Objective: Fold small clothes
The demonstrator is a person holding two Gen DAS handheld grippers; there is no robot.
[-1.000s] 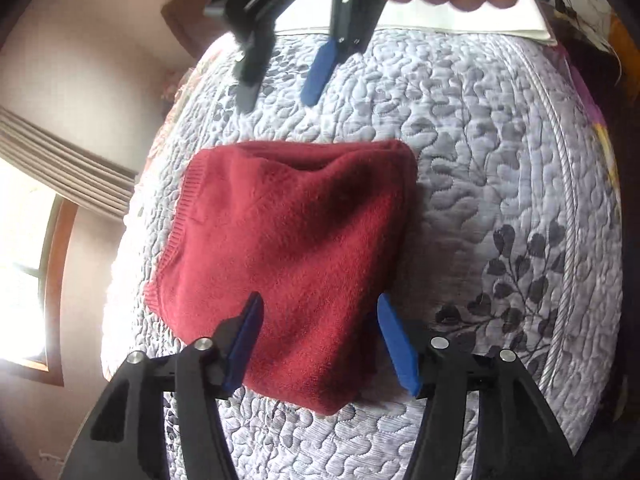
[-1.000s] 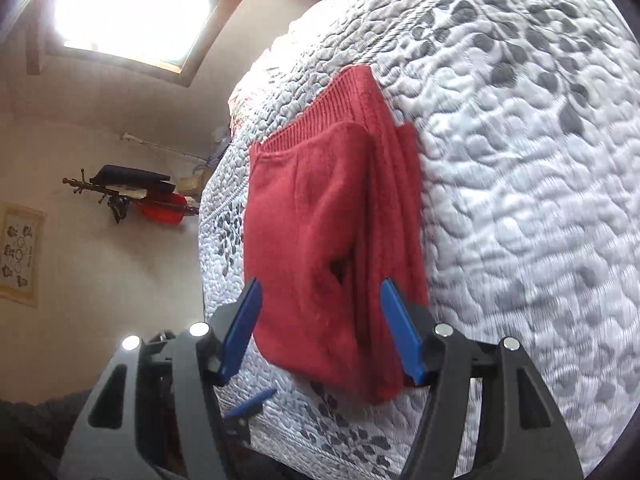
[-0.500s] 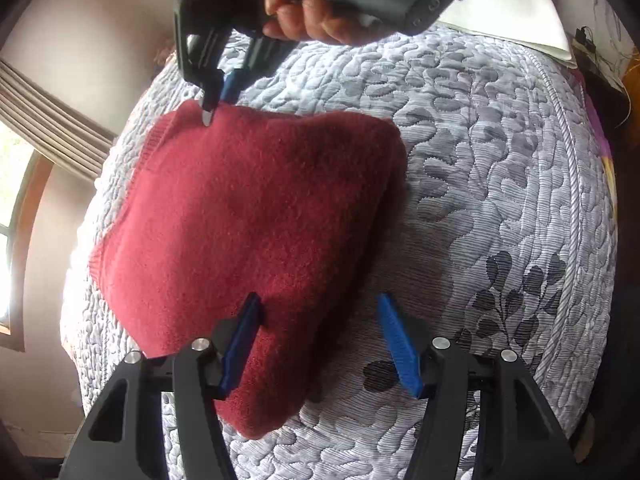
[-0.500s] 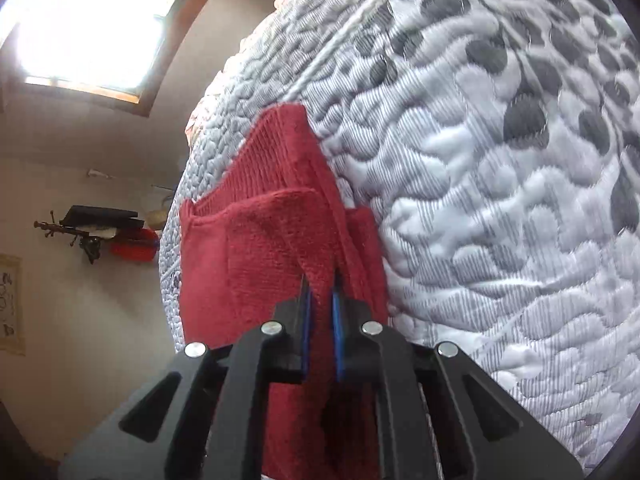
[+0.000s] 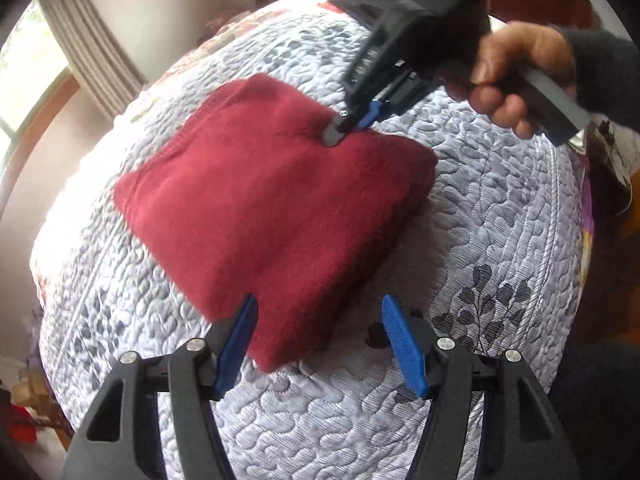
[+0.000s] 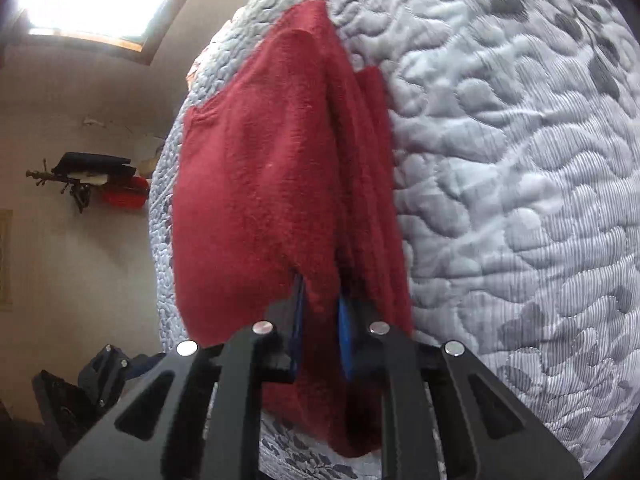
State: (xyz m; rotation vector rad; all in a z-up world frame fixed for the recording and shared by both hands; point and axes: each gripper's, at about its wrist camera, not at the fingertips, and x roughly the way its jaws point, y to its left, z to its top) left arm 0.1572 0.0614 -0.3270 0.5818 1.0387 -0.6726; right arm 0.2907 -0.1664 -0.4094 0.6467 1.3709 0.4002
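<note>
Folded red sweater (image 5: pixel 272 208) lying mid-frame on the quilted bed (image 5: pixel 500 208). Left tool (image 5: pixel 316 344), bottom centre, hovers with blue fingers spread wide astride the sweater's near corner. Right tool (image 5: pixel 348 128), held by a hand (image 5: pixel 508 76) at upper right, is clamped on the sweater's far edge; its own view shows fabric pinched between the fingers (image 6: pixel 344 320).

A bedroom in a home — the work surface is a bed covered by a pale grey quilted bedspread (image 5: pixel 500 208) stitched with swirls and dark leaf sprigs. A wood-framed window (image 5: pixel 24 92) with a pleated beige curtain (image 5: pixel 92 52) stands beside it, and a dark wall-mounted coat rack (image 6: pixel 76 176) holds dark and red items — on plain cream walls.
</note>
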